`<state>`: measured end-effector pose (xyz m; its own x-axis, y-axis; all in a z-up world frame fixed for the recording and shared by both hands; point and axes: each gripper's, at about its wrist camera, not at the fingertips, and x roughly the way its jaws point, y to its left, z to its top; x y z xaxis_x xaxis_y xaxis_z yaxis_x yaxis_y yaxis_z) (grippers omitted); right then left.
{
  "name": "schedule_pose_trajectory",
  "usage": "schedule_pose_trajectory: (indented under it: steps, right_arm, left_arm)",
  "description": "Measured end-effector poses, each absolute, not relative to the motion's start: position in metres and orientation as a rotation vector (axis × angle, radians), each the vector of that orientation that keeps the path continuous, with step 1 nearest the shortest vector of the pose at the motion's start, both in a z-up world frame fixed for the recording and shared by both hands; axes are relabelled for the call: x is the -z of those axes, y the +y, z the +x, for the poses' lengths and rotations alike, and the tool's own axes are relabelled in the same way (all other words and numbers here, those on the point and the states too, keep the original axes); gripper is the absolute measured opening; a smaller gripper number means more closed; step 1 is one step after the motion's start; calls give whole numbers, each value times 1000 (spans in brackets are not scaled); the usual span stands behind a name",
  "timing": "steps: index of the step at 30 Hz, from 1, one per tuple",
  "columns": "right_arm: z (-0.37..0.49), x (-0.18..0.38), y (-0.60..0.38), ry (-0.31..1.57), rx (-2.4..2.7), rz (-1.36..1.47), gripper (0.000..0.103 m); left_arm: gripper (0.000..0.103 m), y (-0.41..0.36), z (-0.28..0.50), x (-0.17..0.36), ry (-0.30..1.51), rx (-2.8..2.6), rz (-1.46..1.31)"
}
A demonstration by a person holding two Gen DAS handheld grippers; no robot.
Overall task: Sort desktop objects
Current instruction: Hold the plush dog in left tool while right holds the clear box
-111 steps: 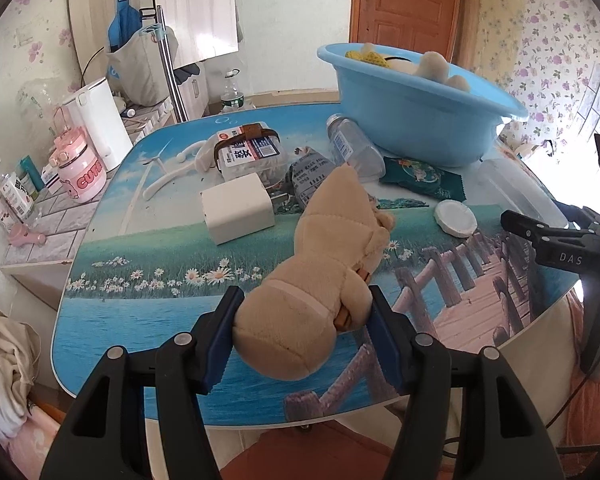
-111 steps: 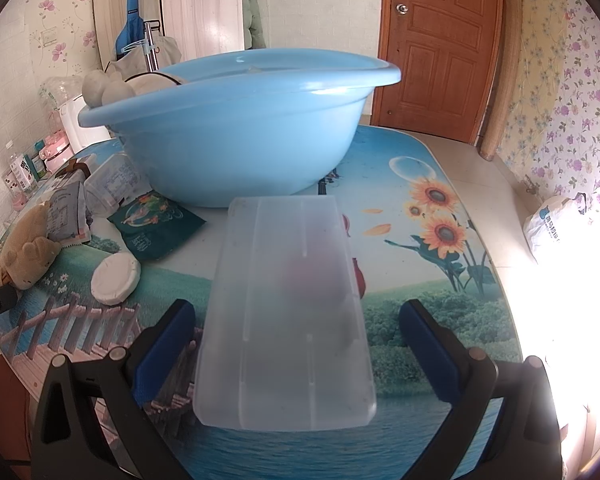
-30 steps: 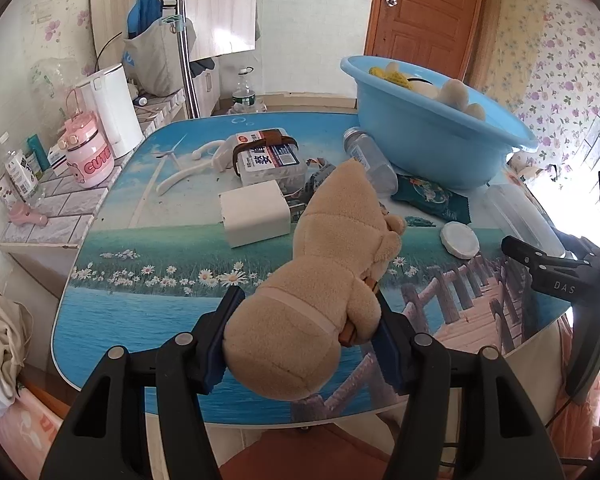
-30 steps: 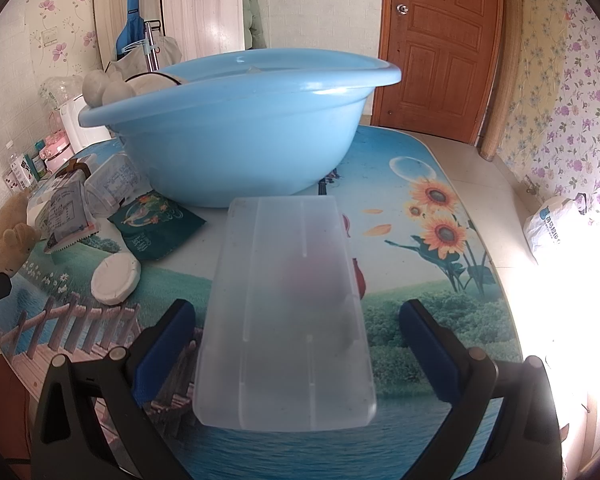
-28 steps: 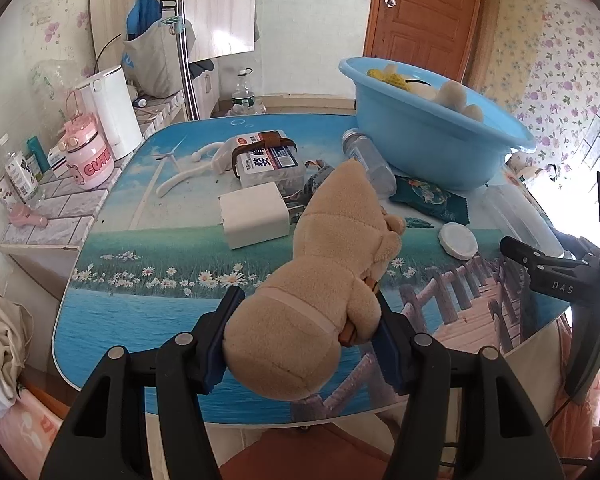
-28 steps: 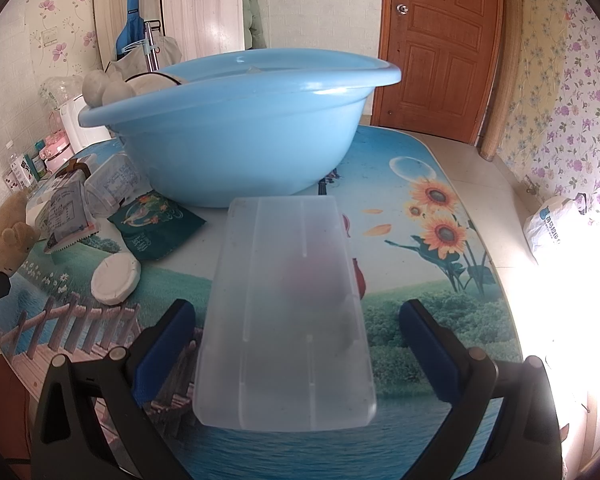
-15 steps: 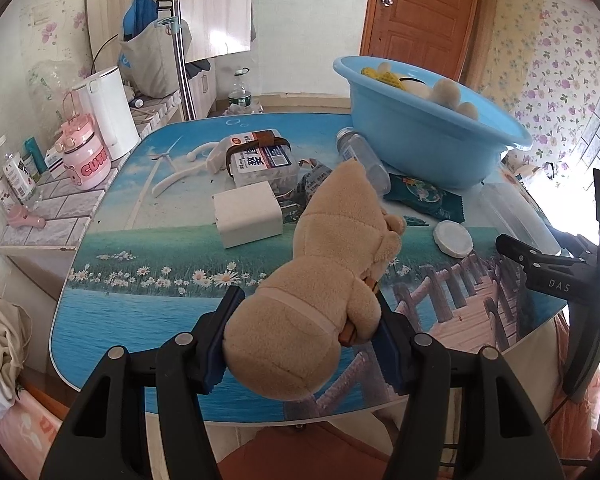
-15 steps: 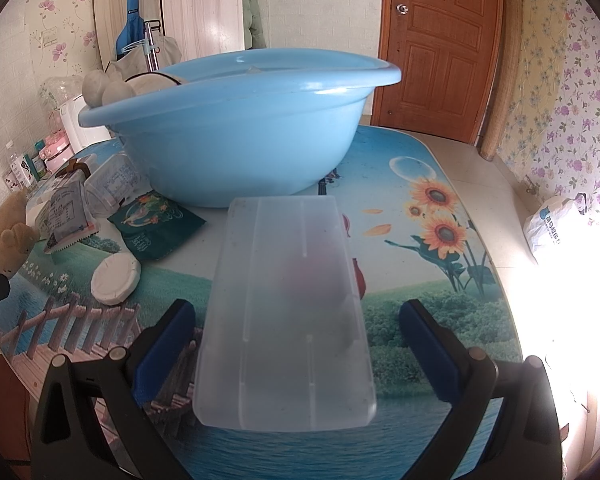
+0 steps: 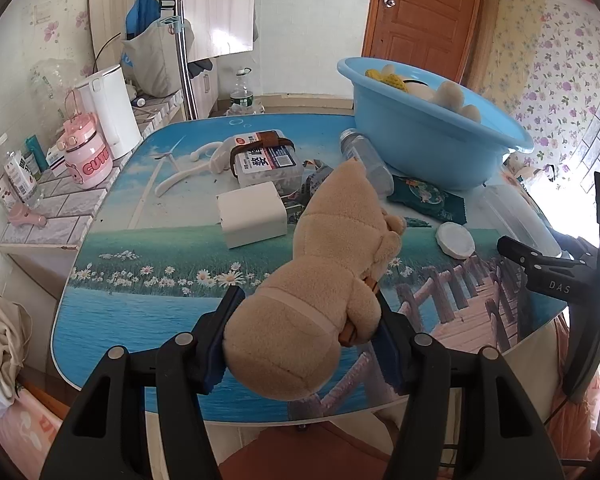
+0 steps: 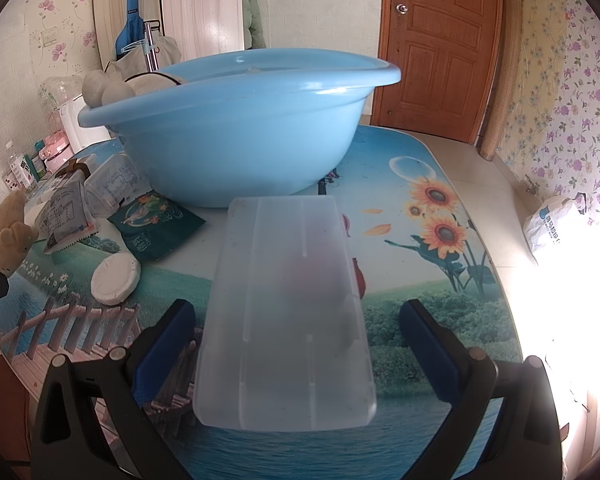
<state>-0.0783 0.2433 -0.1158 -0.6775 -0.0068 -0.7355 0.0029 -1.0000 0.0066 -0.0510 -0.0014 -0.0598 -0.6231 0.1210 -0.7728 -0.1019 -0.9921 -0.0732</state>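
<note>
Two tongs are in play over a cluttered picture-top desk [image 9: 112, 316]. Starting at the left, the left tongs [image 9: 302, 340] are clamped on the rump of a tan plush bear [image 9: 324, 280], both blue pads pressed into its soft body, and the toy hangs just above the near part of the desk with its head pointing toward the far right. Beyond it lie a white box [image 9: 252, 218], a lidded snack tub [image 9: 266, 162], a clear bottle [image 9: 366, 160] on its side, a dark green packet [image 9: 428, 196] and a round white lid [image 9: 455, 240]. Farther right sits the blue basin [image 9: 432, 136], already holding a few soft things, so it is likely where the bear belongs. At the far right, the right tongs [image 10: 296, 344] stand apart, their pads on either side of a frosted plastic box [image 10: 288, 308] lying on the desk and not touching it. To do the carry well, lift the bear high enough to clear the bottle and the basin's rim, keep the squeeze steady since plush gives and can slip, bring it over the basin's middle and only then part the pads, staying wide of the right tongs
</note>
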Motion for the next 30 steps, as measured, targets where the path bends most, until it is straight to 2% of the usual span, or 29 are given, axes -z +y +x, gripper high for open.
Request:
schedule_pose_trajectory:
  steps: [30]
  right_arm:
    - [-79, 116, 244, -8, 2872, 1260, 103]
  left_arm:
    - [59, -3, -50, 62, -39, -2728, -1293]
